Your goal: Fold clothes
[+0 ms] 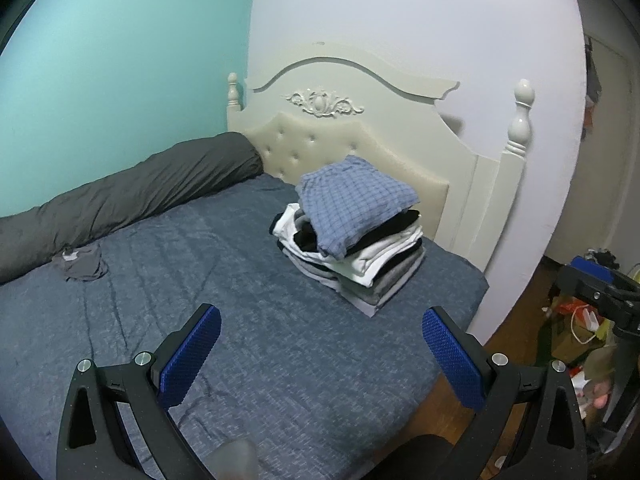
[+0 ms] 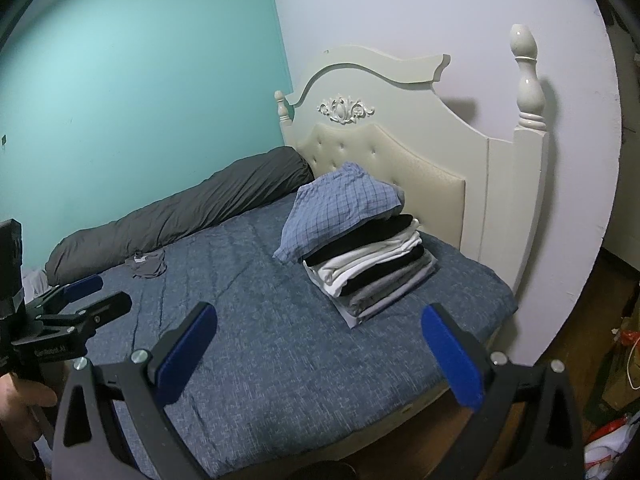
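Both claws hang empty above the near part of the blue quilted bed [image 1: 248, 344]. The left claw [image 1: 320, 360] and the right claw [image 2: 320, 354] each have their blue pads spread wide. The remaining unfolded item, a small crumpled grey garment [image 1: 82, 266], lies ahead and to the left of the left claw, just beside the long dark grey rolled duvet [image 1: 132, 196]. The left claw is judged nearer. The garment's long axis cannot be told; it appears bunched. The stack of folded clothes topped by a blue checked shirt [image 1: 352, 232] sits well apart, near the cream headboard [image 1: 360, 120].
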The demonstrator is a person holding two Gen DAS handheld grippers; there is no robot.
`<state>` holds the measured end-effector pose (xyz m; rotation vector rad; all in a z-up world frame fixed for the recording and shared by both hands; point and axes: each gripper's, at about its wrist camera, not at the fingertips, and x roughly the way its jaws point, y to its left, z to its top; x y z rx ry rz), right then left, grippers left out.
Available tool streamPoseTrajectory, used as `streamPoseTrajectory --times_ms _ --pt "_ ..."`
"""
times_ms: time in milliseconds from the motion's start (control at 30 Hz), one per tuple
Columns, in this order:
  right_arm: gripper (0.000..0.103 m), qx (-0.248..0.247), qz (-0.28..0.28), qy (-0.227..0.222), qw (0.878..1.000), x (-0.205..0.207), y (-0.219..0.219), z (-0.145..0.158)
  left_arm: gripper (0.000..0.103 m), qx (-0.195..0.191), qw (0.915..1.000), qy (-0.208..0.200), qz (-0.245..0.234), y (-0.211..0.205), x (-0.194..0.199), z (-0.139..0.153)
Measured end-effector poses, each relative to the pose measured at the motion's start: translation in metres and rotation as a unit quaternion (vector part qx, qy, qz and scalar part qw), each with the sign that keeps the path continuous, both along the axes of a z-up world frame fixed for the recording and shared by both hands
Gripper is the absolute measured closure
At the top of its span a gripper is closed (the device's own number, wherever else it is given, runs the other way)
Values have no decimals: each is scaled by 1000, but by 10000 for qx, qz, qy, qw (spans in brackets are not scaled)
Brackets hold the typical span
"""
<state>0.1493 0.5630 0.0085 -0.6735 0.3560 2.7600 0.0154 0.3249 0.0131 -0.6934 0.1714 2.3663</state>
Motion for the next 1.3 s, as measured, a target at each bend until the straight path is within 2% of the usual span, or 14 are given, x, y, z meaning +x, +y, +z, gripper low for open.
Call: streamPoseTrajectory --times_ms 500,1300 --pt "0 57 -190 -33 9998 12 -5 -11 0 52 10000 11 -65 -10 9 -4" --pt "0 45 -105 -135 9998 4 -7 -18 0 57 9999 -86 -69 -13 8 -5"
